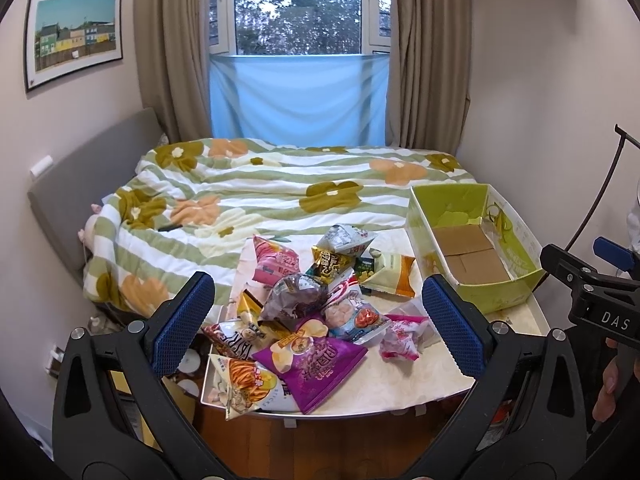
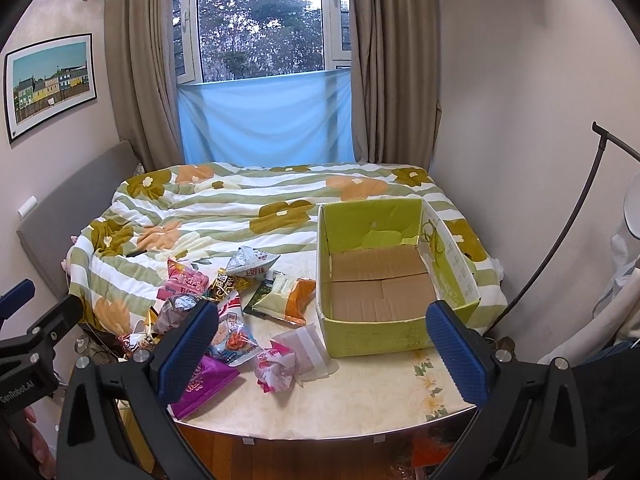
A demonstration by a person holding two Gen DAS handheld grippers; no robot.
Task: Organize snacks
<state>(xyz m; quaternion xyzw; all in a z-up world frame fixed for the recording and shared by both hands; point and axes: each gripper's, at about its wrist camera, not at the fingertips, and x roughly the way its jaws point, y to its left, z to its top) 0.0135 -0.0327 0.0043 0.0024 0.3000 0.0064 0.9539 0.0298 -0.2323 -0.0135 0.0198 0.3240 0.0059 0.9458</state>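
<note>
Colours and patterns on the bed and the table

The quilt [image 1: 248,196] is white with green stripes and olive, orange and cream flowers. At right the box [image 2: 372,328] is lime green outside, plain brown cardboard on its floor. The snack packets at centre include a purple bag [image 1: 316,364], a pink one [image 1: 274,260] and a pale green-and-orange one [image 2: 286,294]. Gripper pads [image 1: 182,322] are blue on black. Upper centre: blue cloth [image 1: 298,100], tan curtains [image 1: 172,48].

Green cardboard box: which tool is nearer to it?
Right. The right tool hangs open just in front of the green cardboard box; the left tool faces the snack pile, with the box off to its right.
</note>
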